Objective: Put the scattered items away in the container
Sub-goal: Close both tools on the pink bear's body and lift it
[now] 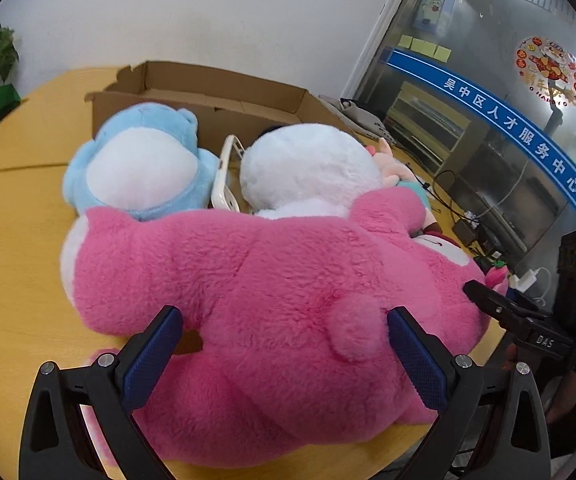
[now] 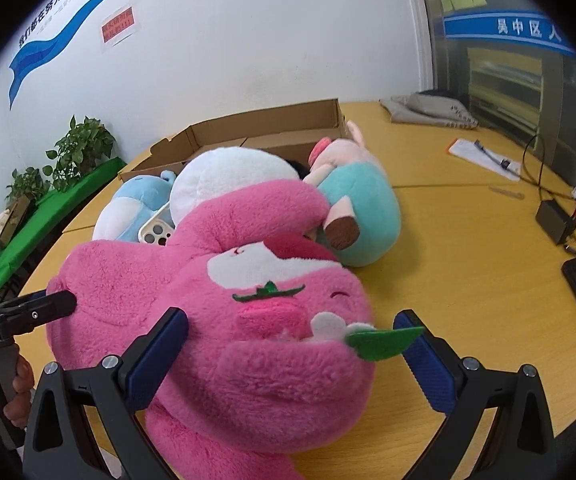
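Note:
A big pink plush bear (image 1: 272, 304) lies on the yellow table (image 1: 16, 216). My left gripper (image 1: 284, 334) is open, its jaws on either side of the bear's back near the tail. My right gripper (image 2: 292, 340) is open around the bear's head (image 2: 272, 320). Behind the bear lie a blue plush (image 1: 144, 160), a white plush (image 1: 308, 168), a teal and pink plush (image 2: 360, 208) and a white phone case (image 1: 226, 176). The open cardboard box (image 1: 224, 92) stands beyond them; it also shows in the right wrist view (image 2: 272, 124).
Grey cloth (image 2: 428, 110), papers (image 2: 484, 158), cables and a black adapter (image 2: 554, 222) lie on the right of the table. Potted plants (image 2: 80, 152) stand at the left wall. A glass door (image 1: 488, 80) is at the right.

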Action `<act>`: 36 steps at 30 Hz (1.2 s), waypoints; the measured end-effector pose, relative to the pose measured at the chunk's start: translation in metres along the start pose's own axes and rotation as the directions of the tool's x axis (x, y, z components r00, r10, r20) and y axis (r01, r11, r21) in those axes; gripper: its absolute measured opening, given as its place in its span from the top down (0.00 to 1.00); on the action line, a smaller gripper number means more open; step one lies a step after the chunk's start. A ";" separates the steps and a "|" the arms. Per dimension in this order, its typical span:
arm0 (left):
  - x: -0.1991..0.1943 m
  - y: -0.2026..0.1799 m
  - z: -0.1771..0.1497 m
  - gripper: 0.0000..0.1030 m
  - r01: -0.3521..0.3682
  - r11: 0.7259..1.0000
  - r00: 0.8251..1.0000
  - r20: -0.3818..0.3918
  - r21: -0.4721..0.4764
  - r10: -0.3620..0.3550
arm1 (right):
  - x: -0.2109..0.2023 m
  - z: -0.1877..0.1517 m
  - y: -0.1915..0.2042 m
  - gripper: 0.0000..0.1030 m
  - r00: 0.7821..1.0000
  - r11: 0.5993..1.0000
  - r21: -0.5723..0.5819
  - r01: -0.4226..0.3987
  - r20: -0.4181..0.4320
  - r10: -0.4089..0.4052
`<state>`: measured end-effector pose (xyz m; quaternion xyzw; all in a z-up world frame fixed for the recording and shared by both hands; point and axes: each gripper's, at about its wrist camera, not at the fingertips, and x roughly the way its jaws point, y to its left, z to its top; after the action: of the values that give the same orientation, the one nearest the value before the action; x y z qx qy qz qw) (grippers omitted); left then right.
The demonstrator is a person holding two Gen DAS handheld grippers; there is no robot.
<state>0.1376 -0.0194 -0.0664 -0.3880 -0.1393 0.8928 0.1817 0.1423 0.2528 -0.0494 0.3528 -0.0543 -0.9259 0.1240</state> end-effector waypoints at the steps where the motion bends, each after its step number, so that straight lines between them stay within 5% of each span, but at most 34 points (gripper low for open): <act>1: 0.004 0.003 0.000 0.00 0.017 1.000 1.000 -0.010 -0.013 -0.018 | 0.004 0.000 -0.002 0.00 1.000 1.000 0.017 -0.017 -0.005 0.017; 17: 0.003 0.002 -0.013 0.17 0.090 0.996 0.993 -0.077 0.002 -0.090 | 0.030 -0.011 -0.016 0.00 0.986 0.986 -0.025 -0.163 -0.048 0.162; 22: 0.001 -0.001 -0.011 0.25 0.085 0.996 0.994 -0.066 0.006 -0.084 | 0.035 -0.012 -0.010 0.00 0.987 0.988 -0.035 -0.147 -0.062 0.145; 30: -0.014 -0.017 -0.014 0.37 0.050 0.997 0.997 -0.058 0.061 -0.046 | 0.009 -0.018 -0.001 0.31 0.986 0.984 -0.066 -0.163 0.019 0.165; 36: -0.044 -0.030 -0.011 0.38 0.064 0.996 0.998 -0.025 0.064 -0.062 | -0.022 -0.016 0.003 0.33 0.978 0.980 -0.062 -0.190 0.074 0.195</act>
<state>0.1801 -0.0103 -0.0340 -0.3875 -0.1203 0.8861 0.2239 0.1689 0.2552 -0.0466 0.3052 -0.0680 -0.9240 0.2202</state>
